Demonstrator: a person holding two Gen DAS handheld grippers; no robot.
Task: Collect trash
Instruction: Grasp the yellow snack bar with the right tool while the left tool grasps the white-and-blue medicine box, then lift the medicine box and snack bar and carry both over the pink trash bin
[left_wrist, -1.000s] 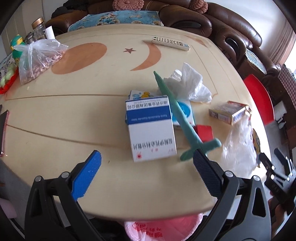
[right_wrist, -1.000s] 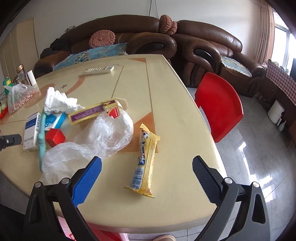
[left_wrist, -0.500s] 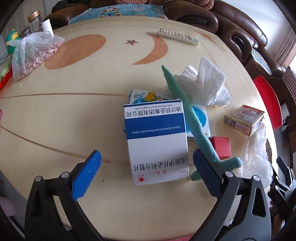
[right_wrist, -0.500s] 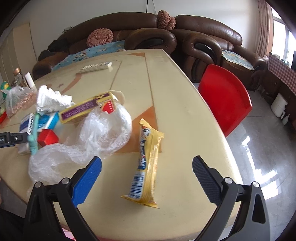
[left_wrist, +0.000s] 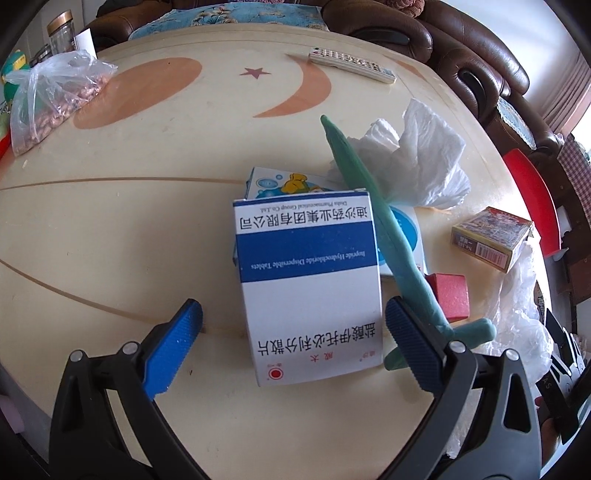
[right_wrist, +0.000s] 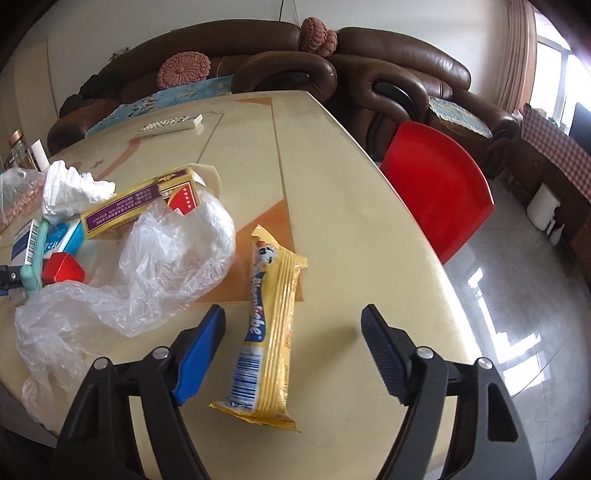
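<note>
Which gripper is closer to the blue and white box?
Left. The left gripper is open around the box. The right gripper straddles a yellow wrapper, with the box far off to its left.

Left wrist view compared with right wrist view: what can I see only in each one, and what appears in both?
Only the left wrist view shows the front of the blue-and-white medicine box between the fingers of the open left tool.

Only the right wrist view shows the yellow snack wrapper in front of the open right tool, and the floor.

Both show the green toy sword, red block, crumpled tissue, clear plastic bag and remote.
</note>
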